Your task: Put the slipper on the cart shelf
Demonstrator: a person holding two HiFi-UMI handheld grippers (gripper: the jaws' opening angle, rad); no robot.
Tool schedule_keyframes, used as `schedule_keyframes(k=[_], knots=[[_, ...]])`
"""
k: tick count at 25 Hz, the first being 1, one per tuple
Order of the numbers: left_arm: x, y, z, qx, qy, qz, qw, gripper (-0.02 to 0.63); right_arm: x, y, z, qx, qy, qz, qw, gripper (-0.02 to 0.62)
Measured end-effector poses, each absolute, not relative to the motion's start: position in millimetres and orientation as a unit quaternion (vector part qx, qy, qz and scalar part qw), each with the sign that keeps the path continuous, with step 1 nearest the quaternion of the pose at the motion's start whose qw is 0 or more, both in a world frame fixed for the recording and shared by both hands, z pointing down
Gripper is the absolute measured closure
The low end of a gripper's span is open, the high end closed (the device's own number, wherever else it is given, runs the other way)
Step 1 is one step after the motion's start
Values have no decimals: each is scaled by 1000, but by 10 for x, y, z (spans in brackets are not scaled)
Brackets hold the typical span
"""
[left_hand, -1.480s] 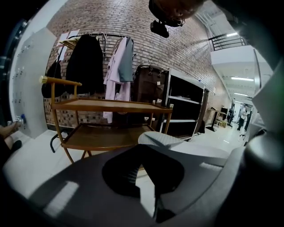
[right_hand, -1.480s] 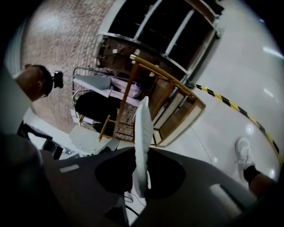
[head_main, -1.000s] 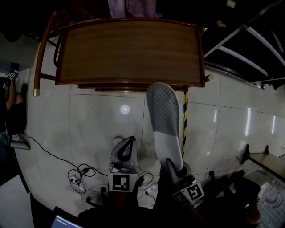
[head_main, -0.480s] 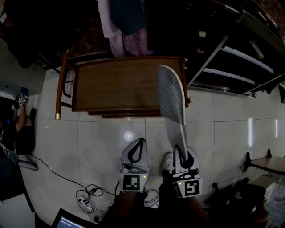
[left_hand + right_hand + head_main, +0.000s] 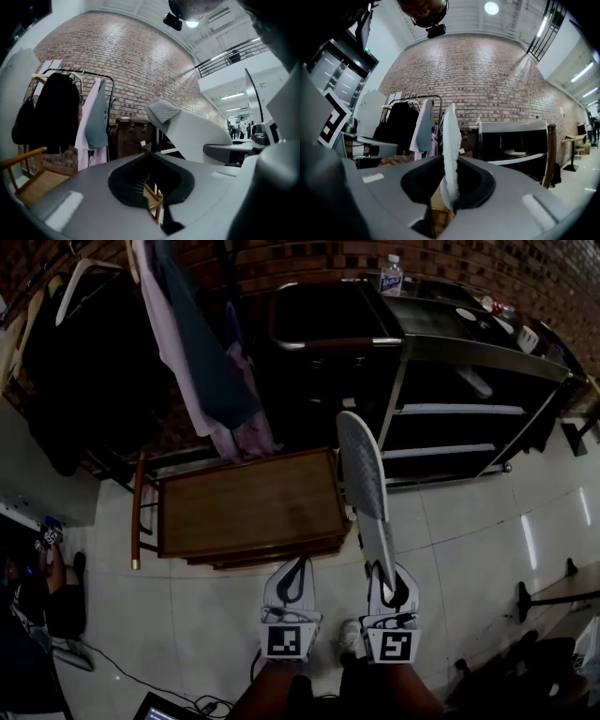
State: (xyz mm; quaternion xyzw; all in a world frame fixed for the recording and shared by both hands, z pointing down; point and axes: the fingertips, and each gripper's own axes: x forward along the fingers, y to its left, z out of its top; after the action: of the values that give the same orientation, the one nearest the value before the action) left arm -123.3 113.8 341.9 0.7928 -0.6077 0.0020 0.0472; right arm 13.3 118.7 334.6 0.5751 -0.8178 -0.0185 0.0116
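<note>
Right gripper [image 5: 390, 590] clamps one end of the slipper [image 5: 362, 479], jaws barely apart; left gripper [image 5: 292, 578] closed, empty. Slipper white, held level (sole textured).

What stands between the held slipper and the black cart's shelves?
Nothing visible does. The right gripper holds the slipper in open air before the cart; the wooden table lies to its left, off that path.
</note>
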Motion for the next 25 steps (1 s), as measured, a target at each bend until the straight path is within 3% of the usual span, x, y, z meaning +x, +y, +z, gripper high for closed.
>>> schedule_keyframes(k=[11, 25], knots=[[-290, 704, 2848, 799, -600, -2, -25, 594, 1507, 909, 3253, 628, -777, -25, 38, 528], [521, 158, 2940, 819, -574, -15, -5, 594, 2225, 264, 3470, 650, -755, -19, 90, 528]])
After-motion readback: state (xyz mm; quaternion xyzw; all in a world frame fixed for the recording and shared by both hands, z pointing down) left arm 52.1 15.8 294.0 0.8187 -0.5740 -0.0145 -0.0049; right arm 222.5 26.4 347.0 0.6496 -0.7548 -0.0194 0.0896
